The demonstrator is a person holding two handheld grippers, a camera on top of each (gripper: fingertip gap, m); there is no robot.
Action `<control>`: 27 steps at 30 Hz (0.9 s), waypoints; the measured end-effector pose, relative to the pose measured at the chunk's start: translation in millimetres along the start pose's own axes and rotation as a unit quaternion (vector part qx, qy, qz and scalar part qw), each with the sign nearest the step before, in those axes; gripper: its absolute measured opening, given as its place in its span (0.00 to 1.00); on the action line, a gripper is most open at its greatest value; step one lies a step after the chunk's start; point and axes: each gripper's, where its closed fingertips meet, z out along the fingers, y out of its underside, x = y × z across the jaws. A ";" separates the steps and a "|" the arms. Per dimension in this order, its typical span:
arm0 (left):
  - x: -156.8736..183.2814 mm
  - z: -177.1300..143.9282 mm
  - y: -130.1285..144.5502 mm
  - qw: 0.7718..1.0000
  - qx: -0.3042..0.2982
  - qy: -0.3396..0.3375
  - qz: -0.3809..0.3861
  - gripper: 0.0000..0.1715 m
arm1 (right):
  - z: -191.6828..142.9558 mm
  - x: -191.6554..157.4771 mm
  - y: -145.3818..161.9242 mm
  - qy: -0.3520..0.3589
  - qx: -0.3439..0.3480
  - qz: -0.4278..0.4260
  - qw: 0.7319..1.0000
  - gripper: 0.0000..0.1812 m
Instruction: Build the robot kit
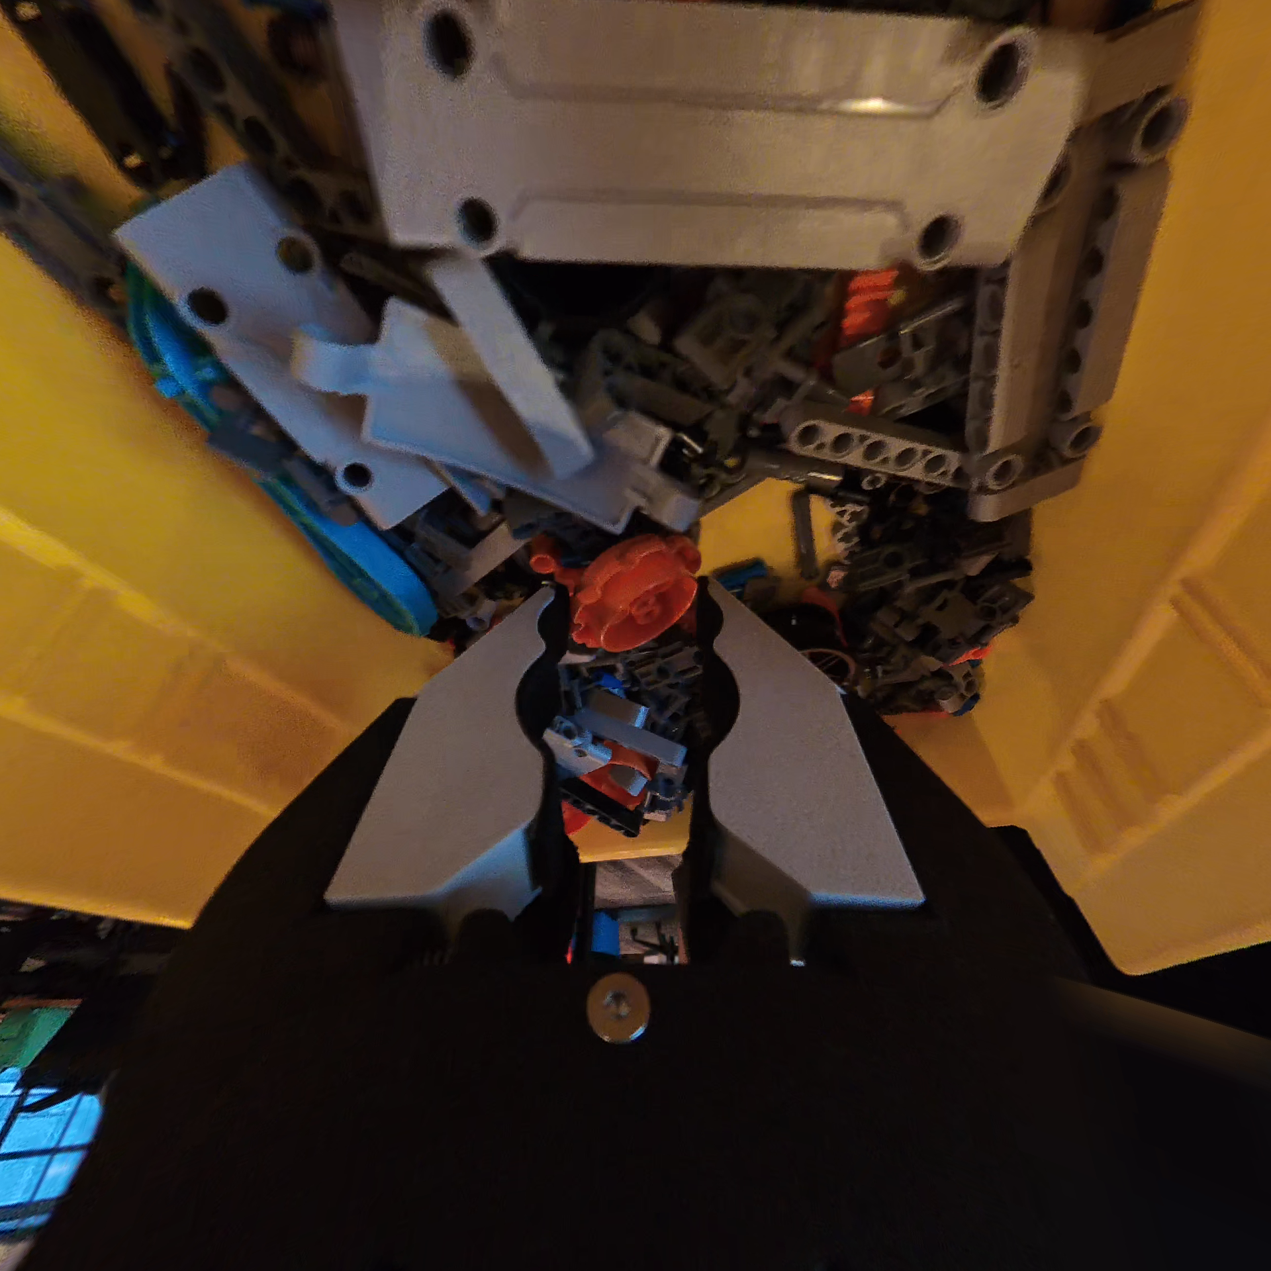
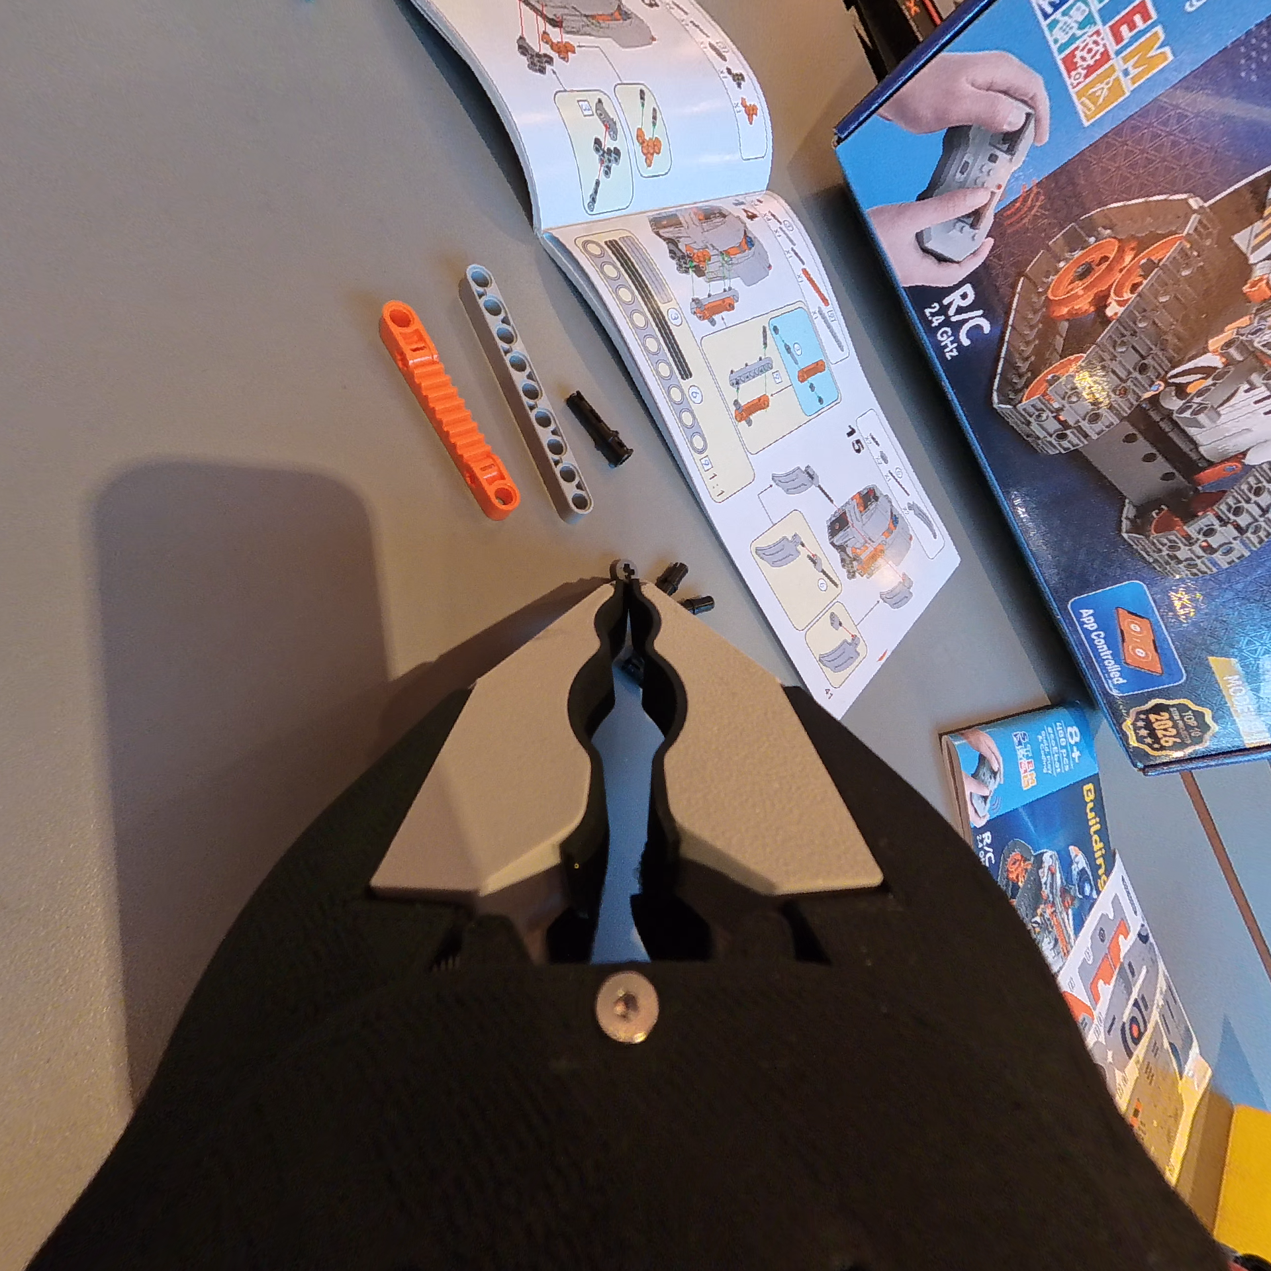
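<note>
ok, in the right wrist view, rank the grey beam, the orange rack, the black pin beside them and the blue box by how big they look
1. Blue box, largest though cut off by the frame.
2. Grey beam, slightly longer than the rack.
3. Orange rack, close to the beam in length, a little thicker.
4. Black pin, clearly smallest.

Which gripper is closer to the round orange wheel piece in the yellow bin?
Left. The left gripper has the orange wheel piece between its fingertips inside the yellow bin. The right gripper is over the grey table, pinching a small pin.
</note>
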 end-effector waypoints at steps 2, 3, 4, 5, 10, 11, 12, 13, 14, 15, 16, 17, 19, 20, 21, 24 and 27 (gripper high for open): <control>-6.3 -1.5 1.4 1.000 0.007 0.008 -0.014 0.19 | 0.0 -0.1 0.0 0.000 0.000 0.001 1.000 0.00; -9.1 -2.9 1.0 1.000 0.013 0.013 -0.021 0.19 | 0.0 -0.1 0.0 0.000 0.000 0.000 1.000 0.00; -13.8 -4.5 0.3 0.999 0.020 0.010 -0.030 0.19 | 0.0 -0.1 0.0 0.000 0.000 0.000 1.000 0.00; -19.7 -6.5 -0.9 0.999 0.028 0.004 -0.043 0.19 | 0.0 0.0 0.0 0.000 0.000 0.000 1.000 0.00; -13.5 -20.6 -17.3 0.995 0.084 0.022 -0.045 0.34 | 0.1 -0.2 -0.1 0.000 0.000 0.001 1.000 0.00; -5.8 -22.8 -19.4 0.995 0.090 0.027 -0.028 0.36 | 0.1 -0.1 -0.2 0.000 0.000 0.001 1.000 0.00; 1.7 -24.3 -20.6 0.995 0.091 0.028 -0.011 0.40 | 0.1 -0.1 -0.2 0.000 0.000 0.001 1.000 0.00; 9.0 -25.4 -21.9 0.995 0.093 0.026 0.004 0.43 | 0.1 -0.2 -0.2 0.000 0.000 0.002 1.000 0.00; 16.2 -26.2 -23.4 0.995 0.094 0.024 0.016 0.45 | 0.1 -0.2 -0.2 0.000 0.000 0.002 1.000 0.00; 22.5 -26.4 -26.2 0.995 0.096 0.019 0.023 0.51 | 0.1 -0.2 -0.3 0.000 0.001 0.002 1.000 0.00; 27.9 -25.5 -28.8 0.995 0.097 0.016 0.023 0.60 | 0.0 -0.2 -0.3 0.000 0.001 0.002 1.000 0.00; 31.2 -23.3 -29.0 0.996 0.091 0.012 0.018 0.66 | 0.0 -0.2 -0.2 -0.001 0.001 0.002 1.000 0.00; 29.9 -15.9 -24.4 0.998 0.063 -0.016 0.012 0.69 | 0.0 -0.2 -0.3 0.000 0.001 0.002 1.000 0.00; 31.2 -11.9 -22.1 0.999 0.049 -0.020 0.014 0.69 | 0.0 -0.2 -0.3 0.000 0.001 0.002 1.000 0.00; 33.2 -8.3 -20.9 0.999 0.038 -0.020 0.016 0.69 | 0.1 -0.2 -0.3 0.000 0.001 0.002 1.000 0.00; 29.9 -0.2 -18.0 0.999 0.012 -0.043 0.011 0.69 | 0.0 -0.2 -0.3 -0.001 0.001 0.003 1.000 0.00; 23.1 4.5 -16.4 0.998 -0.007 -0.066 0.002 0.68 | 0.0 -0.2 -0.3 -0.001 0.001 0.003 1.000 0.00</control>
